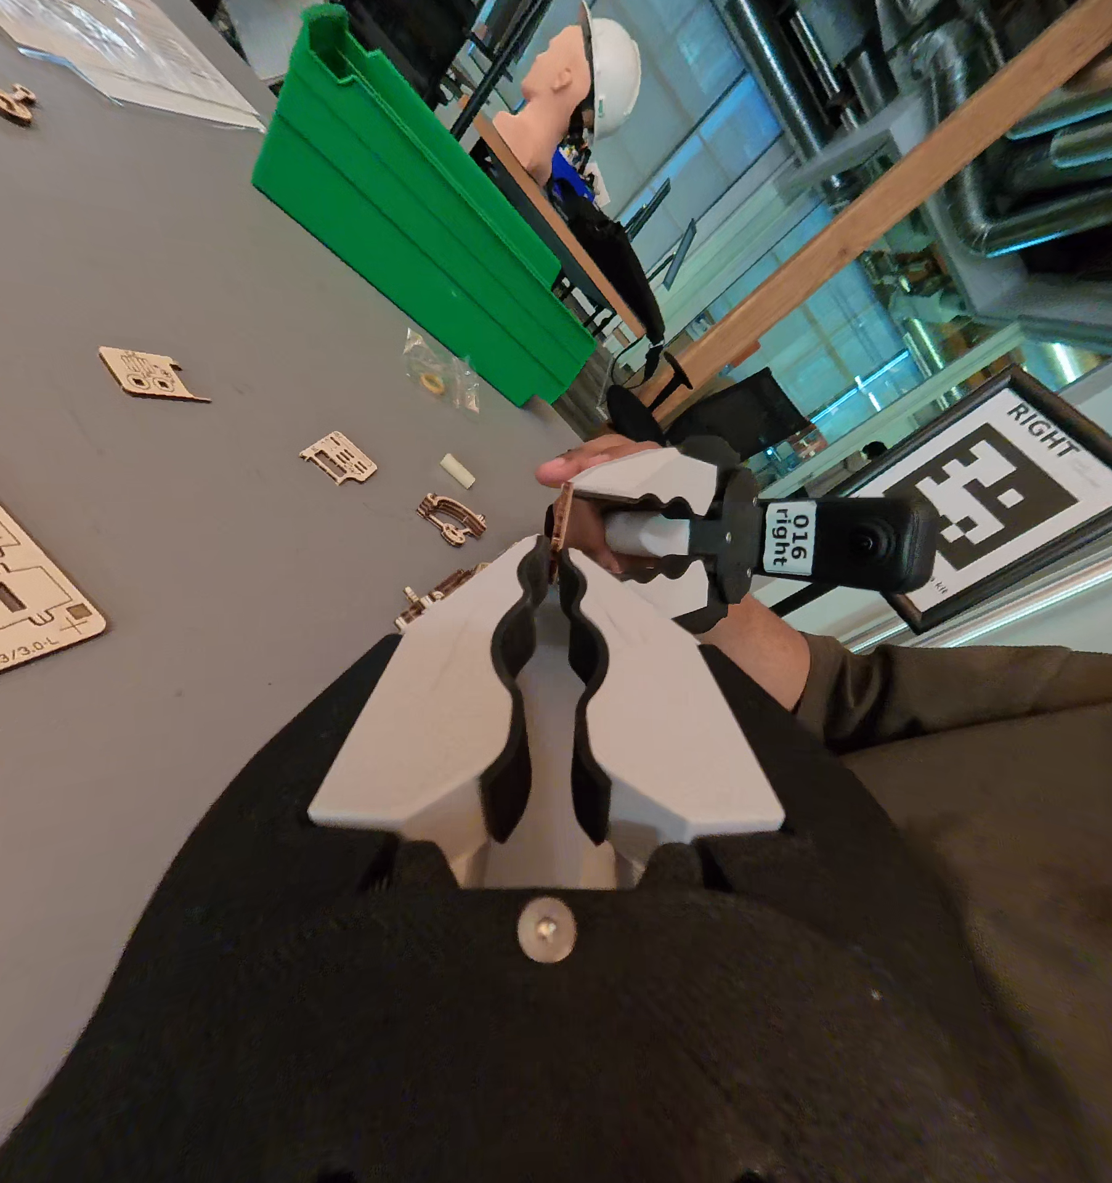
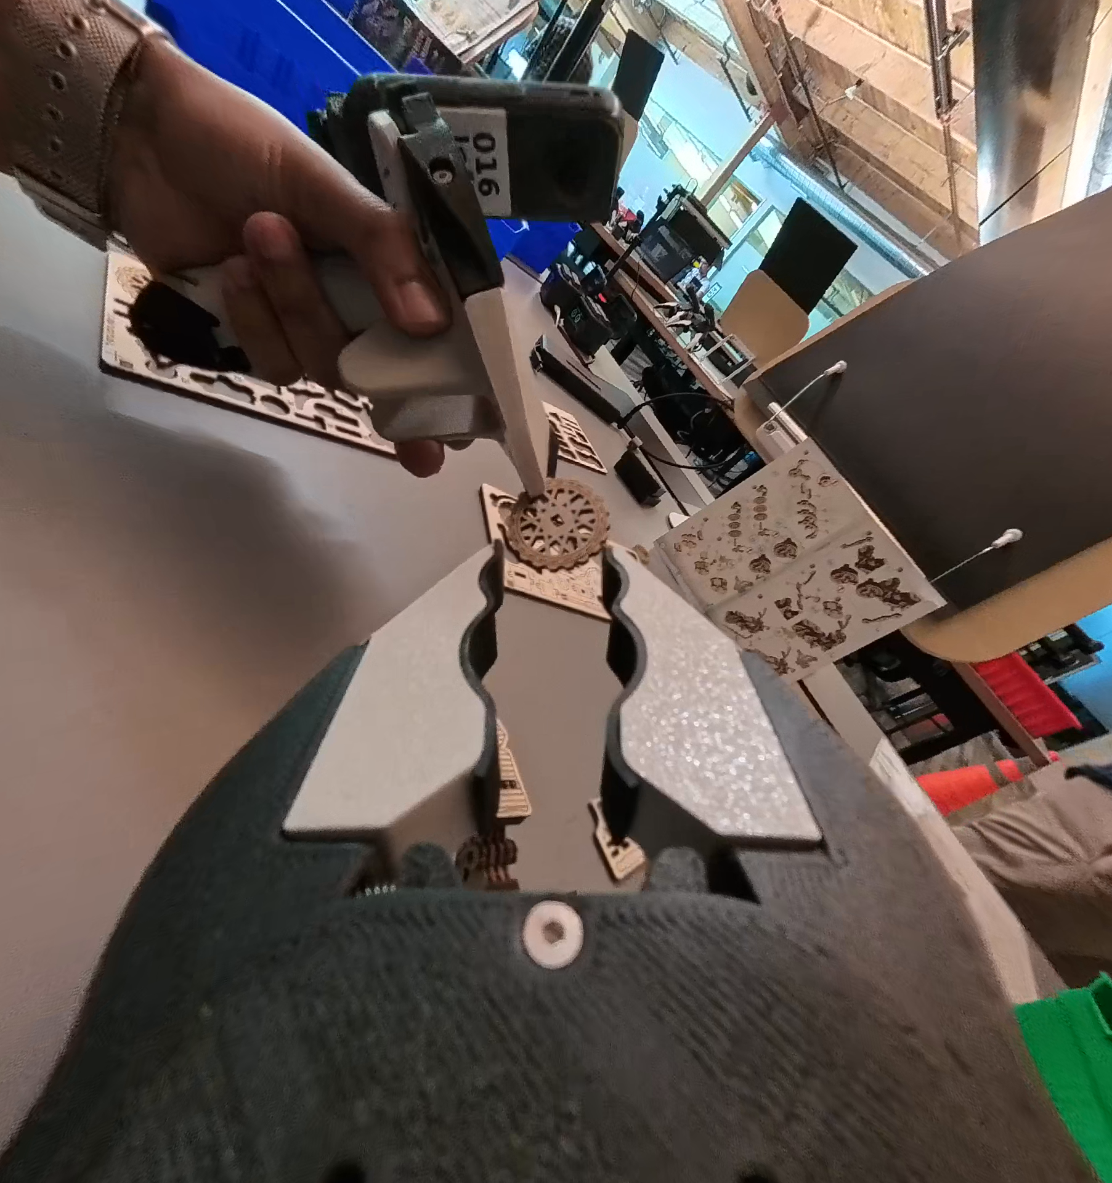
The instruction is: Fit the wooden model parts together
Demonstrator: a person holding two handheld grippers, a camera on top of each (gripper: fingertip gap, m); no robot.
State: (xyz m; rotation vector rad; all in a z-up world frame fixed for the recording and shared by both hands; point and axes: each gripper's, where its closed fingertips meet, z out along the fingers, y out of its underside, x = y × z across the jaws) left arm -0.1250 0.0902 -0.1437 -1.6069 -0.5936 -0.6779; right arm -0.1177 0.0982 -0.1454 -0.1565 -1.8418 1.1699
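Wooden gear (image 2: 556, 525) | nipped by left hand-held gripper (image 2: 536, 490) | right hand-held gripper (image 2: 550, 579) apparently open, empty

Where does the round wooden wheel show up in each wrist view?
Left wrist view: just above centre, the wooden wheel shows edge-on as a thin strip at the tips of the left gripper.
Right wrist view: above centre, face-on, its upper-left rim pinched by the left gripper.
Shared landmark: the green bin, top middle in the left view, bottom right corner in the right view.
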